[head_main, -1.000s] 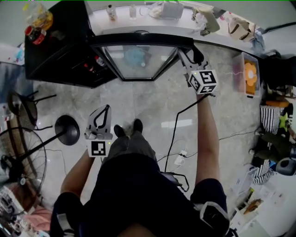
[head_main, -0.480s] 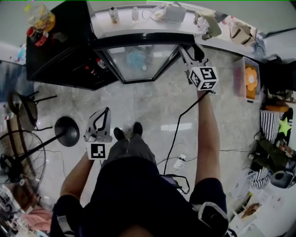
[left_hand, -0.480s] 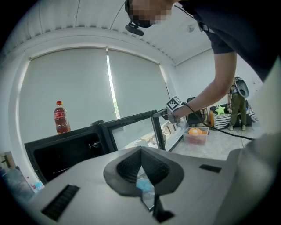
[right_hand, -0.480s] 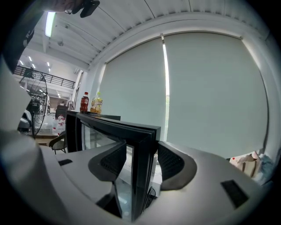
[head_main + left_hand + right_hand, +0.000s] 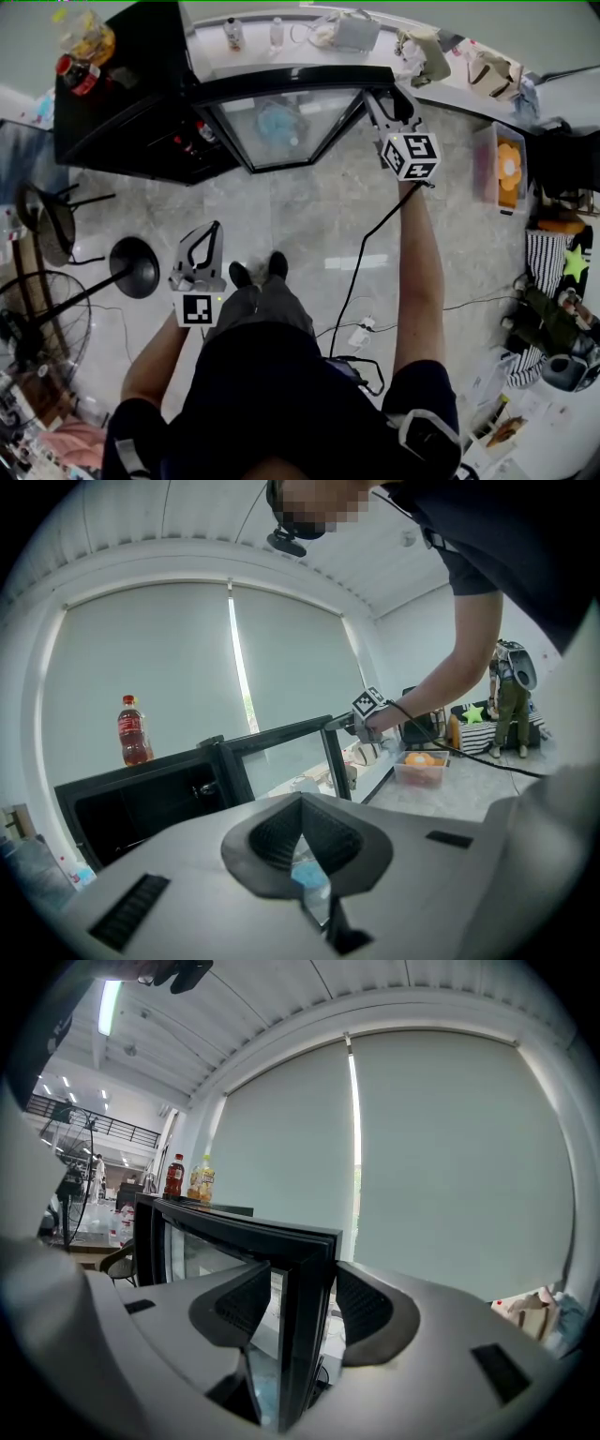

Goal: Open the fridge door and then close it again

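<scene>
The black fridge [image 5: 122,112] stands at the upper left with its glass door [image 5: 281,122] swung wide open. My right gripper [image 5: 386,101] is at the door's free edge. In the right gripper view the dark door frame [image 5: 309,1241] stands upright between the two pads [image 5: 370,1307], which close round it, so the right gripper [image 5: 305,1274] is shut on it. My left gripper [image 5: 211,232] hangs low over the floor, well short of the fridge, shut and empty. The left gripper view shows its jaws [image 5: 302,803] together, with the open door [image 5: 281,738] beyond.
Bottles [image 5: 80,47] stand on the fridge top, among them a cola bottle [image 5: 131,728]. A counter [image 5: 309,52] with bags runs behind the door. A clear box [image 5: 506,150] lies at the right, a fan stand [image 5: 136,267] at the left, and a cable [image 5: 361,253] across the floor.
The right gripper has shifted a little toward the counter with the door's edge between its pads. The left gripper has hardly moved.
</scene>
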`<state>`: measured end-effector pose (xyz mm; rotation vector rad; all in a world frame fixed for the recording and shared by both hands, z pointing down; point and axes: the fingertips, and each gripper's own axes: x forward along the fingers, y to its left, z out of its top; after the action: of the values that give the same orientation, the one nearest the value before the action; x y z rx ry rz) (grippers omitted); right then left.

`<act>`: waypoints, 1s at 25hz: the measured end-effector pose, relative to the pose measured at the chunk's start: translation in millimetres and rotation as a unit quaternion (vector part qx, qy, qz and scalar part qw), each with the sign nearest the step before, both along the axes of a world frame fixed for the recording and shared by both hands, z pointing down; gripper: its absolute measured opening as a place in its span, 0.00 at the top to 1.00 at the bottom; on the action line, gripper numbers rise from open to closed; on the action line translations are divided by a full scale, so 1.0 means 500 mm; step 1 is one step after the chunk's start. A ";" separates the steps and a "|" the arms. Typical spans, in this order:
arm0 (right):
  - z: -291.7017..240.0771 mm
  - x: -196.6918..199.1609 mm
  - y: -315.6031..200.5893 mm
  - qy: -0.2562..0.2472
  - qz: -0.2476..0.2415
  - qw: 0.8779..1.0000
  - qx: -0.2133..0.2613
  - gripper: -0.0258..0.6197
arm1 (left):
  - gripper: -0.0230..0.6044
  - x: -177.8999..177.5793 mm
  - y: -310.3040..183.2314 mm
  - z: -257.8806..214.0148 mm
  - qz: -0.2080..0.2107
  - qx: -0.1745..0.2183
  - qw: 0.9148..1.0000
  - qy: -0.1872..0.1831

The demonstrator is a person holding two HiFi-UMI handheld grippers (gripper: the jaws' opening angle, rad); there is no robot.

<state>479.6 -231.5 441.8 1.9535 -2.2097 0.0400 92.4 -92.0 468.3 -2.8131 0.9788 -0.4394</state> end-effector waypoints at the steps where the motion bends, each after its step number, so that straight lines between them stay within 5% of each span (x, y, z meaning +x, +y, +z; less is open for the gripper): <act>1: 0.000 -0.001 0.000 0.002 0.001 1.000 0.000 0.62 | 0.93 0.000 -0.001 -0.001 -0.003 -0.001 1.000 0.005; 6: 0.000 -0.001 0.005 0.006 0.010 1.000 0.001 0.62 | 0.93 0.003 0.001 0.002 0.025 0.026 0.998 -0.043; 16: -0.011 0.005 0.042 0.023 0.051 0.998 0.015 0.74 | 0.93 0.005 -0.002 -0.012 0.034 0.043 0.998 -0.044; 25: -0.028 -0.018 0.089 0.029 0.072 0.997 0.028 0.85 | 0.93 -0.009 -0.003 -0.005 0.011 0.011 1.000 -0.016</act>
<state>470.7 -187.0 427.7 2.1126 -2.0535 -0.0578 87.7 -93.4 465.7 -2.7861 0.9393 -0.4668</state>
